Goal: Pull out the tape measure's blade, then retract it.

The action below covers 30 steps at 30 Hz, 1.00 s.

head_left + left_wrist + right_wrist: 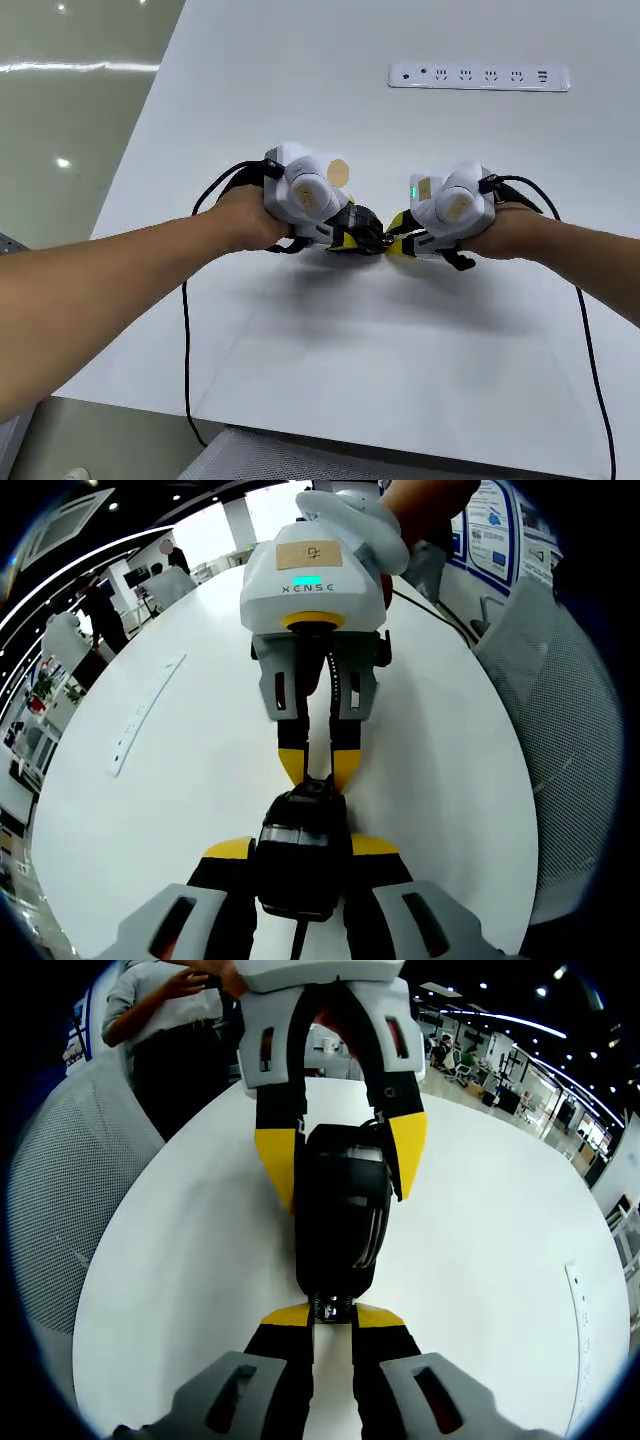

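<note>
White table (300, 350): L gripper (300, 850) clamps tape case (340, 1210), R gripper (318, 1322) pinches blade tip (318, 780). Pull apparently not yet begun; next, R should draw straight away w/ L holding firm.

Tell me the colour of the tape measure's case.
Black; the tape measure shows best in the right gripper view.

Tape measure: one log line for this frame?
left gripper: shut on tape measure body | right gripper: shut on blade tip | extension: almost none visible
</note>
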Available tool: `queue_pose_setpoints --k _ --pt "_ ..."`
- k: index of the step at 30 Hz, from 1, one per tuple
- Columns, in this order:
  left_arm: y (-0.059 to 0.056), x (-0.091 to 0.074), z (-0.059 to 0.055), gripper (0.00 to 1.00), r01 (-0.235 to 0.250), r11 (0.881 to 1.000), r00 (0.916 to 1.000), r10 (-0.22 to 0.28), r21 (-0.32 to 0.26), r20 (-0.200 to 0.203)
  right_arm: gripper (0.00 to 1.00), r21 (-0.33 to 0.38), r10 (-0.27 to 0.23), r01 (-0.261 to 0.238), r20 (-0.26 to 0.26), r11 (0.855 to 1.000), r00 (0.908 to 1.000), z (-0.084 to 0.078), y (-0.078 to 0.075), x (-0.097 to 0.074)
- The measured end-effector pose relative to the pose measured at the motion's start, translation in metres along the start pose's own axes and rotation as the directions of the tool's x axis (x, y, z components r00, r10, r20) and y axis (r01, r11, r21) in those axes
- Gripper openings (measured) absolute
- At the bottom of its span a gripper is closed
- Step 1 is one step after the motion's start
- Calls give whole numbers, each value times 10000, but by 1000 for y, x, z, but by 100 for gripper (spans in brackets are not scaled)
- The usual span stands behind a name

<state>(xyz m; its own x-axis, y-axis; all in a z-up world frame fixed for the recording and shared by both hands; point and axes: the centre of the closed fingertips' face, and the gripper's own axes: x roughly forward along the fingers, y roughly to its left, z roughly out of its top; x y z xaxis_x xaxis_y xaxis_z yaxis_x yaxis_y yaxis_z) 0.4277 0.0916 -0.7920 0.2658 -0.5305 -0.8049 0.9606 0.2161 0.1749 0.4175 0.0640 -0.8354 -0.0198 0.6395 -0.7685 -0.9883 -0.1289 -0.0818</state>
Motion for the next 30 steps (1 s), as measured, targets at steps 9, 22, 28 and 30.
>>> queue_pose_setpoints --k 9,22,28,30 --pt "0 -1 -1 29 0 9999 10000 -1 -119 -69 9 87 -47 48 -54 10000 10000 -8 -1 -9" --pt "0 -2 0 29 17 9999 9999 -19 -141 -110 9 411 -36 40 -95 9991 9999 -24 0 -23" --pt "-1 -2 0 29 39 9999 9999 -41 -130 -141 9 514 -40 45 -115 9987 9999 -31 1 -29" --pt "0 -2 0 29 50 9999 9999 -52 -114 -151 9 523 -48 54 -119 9986 9999 -33 2 -31"
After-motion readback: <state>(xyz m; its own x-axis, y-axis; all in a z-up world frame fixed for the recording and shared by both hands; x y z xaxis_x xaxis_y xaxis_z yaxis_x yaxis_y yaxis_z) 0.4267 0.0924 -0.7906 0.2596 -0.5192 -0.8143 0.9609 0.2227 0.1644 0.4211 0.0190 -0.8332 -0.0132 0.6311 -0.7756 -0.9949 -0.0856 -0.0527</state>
